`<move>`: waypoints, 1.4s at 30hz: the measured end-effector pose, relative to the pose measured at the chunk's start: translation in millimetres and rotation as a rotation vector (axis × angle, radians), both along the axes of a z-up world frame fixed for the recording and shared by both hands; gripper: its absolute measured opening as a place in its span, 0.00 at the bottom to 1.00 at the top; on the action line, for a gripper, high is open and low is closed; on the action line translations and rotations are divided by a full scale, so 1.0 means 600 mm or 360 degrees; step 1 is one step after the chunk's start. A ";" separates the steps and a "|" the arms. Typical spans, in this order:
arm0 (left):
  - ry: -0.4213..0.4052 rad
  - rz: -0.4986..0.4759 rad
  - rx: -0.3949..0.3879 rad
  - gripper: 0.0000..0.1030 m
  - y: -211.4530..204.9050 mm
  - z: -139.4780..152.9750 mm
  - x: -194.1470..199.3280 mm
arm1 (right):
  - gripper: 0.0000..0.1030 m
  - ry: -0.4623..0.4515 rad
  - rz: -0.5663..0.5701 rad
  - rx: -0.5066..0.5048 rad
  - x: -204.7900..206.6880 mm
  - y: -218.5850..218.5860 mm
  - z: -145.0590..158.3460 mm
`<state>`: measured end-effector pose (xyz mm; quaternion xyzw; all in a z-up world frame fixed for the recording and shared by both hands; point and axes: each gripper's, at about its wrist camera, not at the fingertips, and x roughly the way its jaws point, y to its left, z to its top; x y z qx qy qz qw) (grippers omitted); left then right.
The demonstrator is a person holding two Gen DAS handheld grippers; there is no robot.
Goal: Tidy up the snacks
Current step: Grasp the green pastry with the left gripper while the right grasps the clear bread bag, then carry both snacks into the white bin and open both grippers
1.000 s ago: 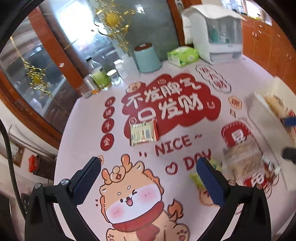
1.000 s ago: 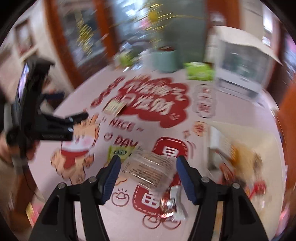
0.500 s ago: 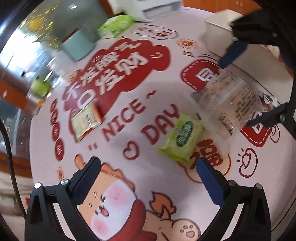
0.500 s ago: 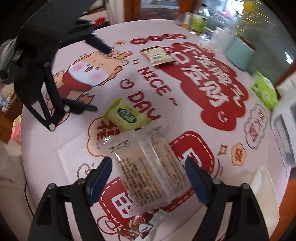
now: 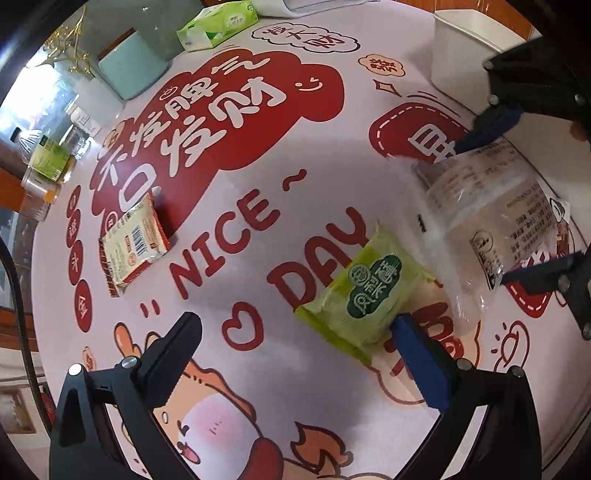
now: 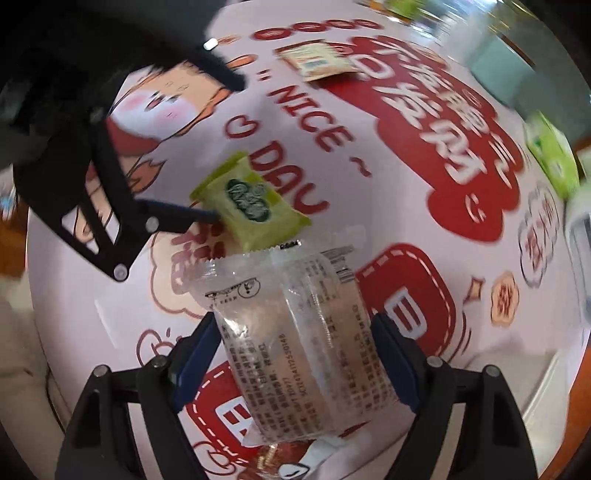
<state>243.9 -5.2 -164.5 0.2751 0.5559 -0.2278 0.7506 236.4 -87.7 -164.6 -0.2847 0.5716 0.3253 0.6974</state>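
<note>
A clear packet (image 6: 295, 332) lies flat on the printed tablecloth between the blue pads of my right gripper (image 6: 295, 350). Its jaws are closing, the pads stand at the packet's long edges, and I see no squeeze. In the left wrist view the same right gripper (image 5: 513, 199) straddles the clear packet (image 5: 491, 210) at the right. A green snack pack (image 5: 362, 295) lies just beside it. My left gripper (image 5: 295, 328) is open over the cloth, its right pad close to the green pack (image 6: 251, 206). A yellow-red snack pack (image 5: 133, 243) lies further left.
A white bin (image 5: 465, 55) stands at the table's far right. A teal container (image 5: 133, 70), a green tissue pack (image 5: 218, 22) and bottles (image 5: 48, 158) line the back edge. A small red-wrapped snack (image 6: 277, 454) lies partly under the clear packet.
Both grippers have sunk toward the table and tipped to point down at it. The left one has come beside the green pack. The right one's jaws have spread around the clear packet.
</note>
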 end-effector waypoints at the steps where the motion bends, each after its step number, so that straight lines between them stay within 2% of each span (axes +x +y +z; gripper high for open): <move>1: 0.0002 -0.0008 -0.0011 1.00 -0.004 0.000 0.000 | 0.74 0.0026 -0.0066 0.0008 0.004 -0.007 0.001; 5: -0.0012 -0.0064 0.0022 1.00 -0.022 -0.011 -0.001 | 0.72 0.0088 -0.0331 0.0041 0.014 -0.035 0.004; 9: -0.0012 -0.0095 -0.0004 0.98 -0.038 -0.012 0.005 | 0.72 0.0093 -0.0542 0.0107 0.016 -0.057 0.004; 11: 0.0018 -0.0104 -0.0045 0.89 -0.043 -0.009 0.008 | 0.71 0.0098 -0.0618 0.0141 0.016 -0.067 0.004; 12: 0.0052 -0.0106 -0.0084 0.74 -0.043 -0.006 0.008 | 0.70 0.0100 -0.0661 0.0162 0.017 -0.072 0.005; 13: 0.0080 -0.0102 -0.0112 0.52 -0.043 -0.004 0.009 | 0.69 0.0098 -0.0680 0.0172 0.015 -0.076 0.005; 14: 0.0135 -0.0092 -0.0163 0.41 -0.043 -0.001 0.008 | 0.68 0.0093 -0.0700 0.0183 0.015 -0.078 0.005; 15: 0.0147 -0.0079 -0.0175 0.34 -0.043 0.000 0.007 | 0.67 0.0087 -0.0717 0.0194 0.014 -0.082 0.006; 19: 0.0071 -0.0015 -0.0137 0.34 -0.048 0.002 -0.012 | 0.65 0.0063 -0.0753 0.0226 0.000 -0.092 0.012; 25: 0.0051 0.0143 -0.0155 0.34 -0.024 0.013 -0.051 | 0.63 0.0010 -0.0748 0.0301 -0.042 -0.071 0.037; 30: -0.0038 0.0210 -0.0194 0.34 -0.002 0.061 -0.101 | 0.63 -0.0076 -0.0766 0.0438 -0.083 -0.070 0.079; 35: -0.0146 0.0252 -0.0262 0.34 0.006 0.129 -0.138 | 0.64 -0.0213 -0.0803 0.0590 -0.136 -0.073 0.133; 42: -0.0330 0.0172 -0.0360 0.34 -0.040 0.235 -0.175 | 0.64 -0.0390 -0.0945 0.0745 -0.193 -0.132 0.208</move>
